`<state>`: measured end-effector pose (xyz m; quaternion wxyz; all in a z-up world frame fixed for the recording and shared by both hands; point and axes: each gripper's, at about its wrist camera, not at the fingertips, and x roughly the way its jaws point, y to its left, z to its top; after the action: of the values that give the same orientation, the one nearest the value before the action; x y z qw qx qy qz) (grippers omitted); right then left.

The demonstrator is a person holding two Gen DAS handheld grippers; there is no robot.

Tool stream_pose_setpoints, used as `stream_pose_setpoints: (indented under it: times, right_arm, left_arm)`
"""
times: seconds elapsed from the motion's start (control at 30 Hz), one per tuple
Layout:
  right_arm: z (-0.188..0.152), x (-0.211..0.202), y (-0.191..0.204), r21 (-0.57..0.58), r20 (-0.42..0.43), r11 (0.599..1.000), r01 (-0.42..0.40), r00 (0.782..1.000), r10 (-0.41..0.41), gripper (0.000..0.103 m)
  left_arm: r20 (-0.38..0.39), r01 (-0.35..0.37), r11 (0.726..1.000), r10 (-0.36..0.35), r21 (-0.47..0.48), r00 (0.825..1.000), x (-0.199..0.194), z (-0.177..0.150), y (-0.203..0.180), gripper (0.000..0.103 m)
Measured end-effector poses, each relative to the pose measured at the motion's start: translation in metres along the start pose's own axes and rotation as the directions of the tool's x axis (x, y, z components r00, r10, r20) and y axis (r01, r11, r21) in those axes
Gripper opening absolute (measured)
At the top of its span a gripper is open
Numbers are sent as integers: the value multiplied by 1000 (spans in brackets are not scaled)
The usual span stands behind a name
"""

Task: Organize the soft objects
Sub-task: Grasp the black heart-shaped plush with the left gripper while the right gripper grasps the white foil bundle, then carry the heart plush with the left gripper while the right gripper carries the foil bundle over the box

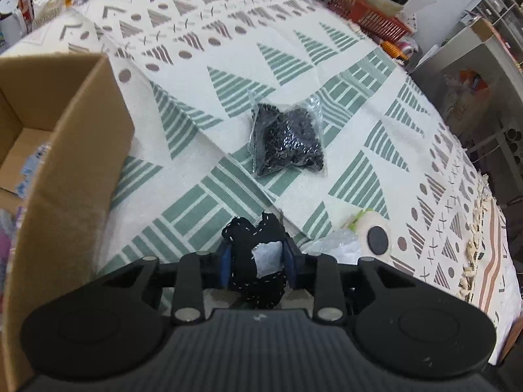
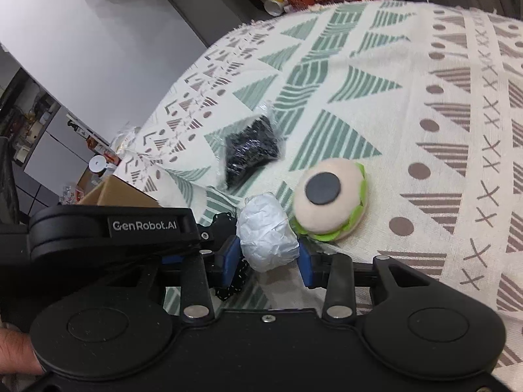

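Left gripper (image 1: 257,261) squeezes a black soft toy (image 1: 258,268), its bottom hidden behind the gripper, beside the box (image 1: 65,170). Right gripper (image 2: 268,261) holds a crinkly white ball (image 2: 266,235) over the table (image 2: 441,170), near a blurry black bag (image 2: 251,147) and round toy (image 2: 330,199).
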<state>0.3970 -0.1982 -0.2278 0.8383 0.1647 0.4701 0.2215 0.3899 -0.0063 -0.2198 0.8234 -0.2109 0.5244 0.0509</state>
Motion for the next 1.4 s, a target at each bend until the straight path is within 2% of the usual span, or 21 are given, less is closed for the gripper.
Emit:
stream_pose_setpoints:
  times: [0.3, 0.5, 0.93, 1.13, 1.4]
  right_arm:
    - [0, -26, 25, -52, 60, 999, 1, 998, 2, 37]
    - [2, -52, 48, -86, 131, 996, -15, 991, 26, 38]
    - [4, -79, 83, -132, 215, 991, -15, 976, 44, 37]
    - [2, -77, 96, -144, 211, 989, -30, 976, 61, 37]
    - [-9, -64, 117, -191, 180, 981, -31, 981, 66, 37]
  left_arm:
    - [80, 5, 1000, -6, 11, 997, -44, 2, 8, 31]
    - [143, 9, 1000, -12, 24, 990, -84, 4, 19, 31]
    - [236, 25, 1000, -21, -12, 971, -139, 8, 62, 31]
    - [271, 14, 999, 0, -49, 963, -155, 14, 87, 31]
    - [281, -10, 994, 40, -106, 959, -158, 20, 124, 31]
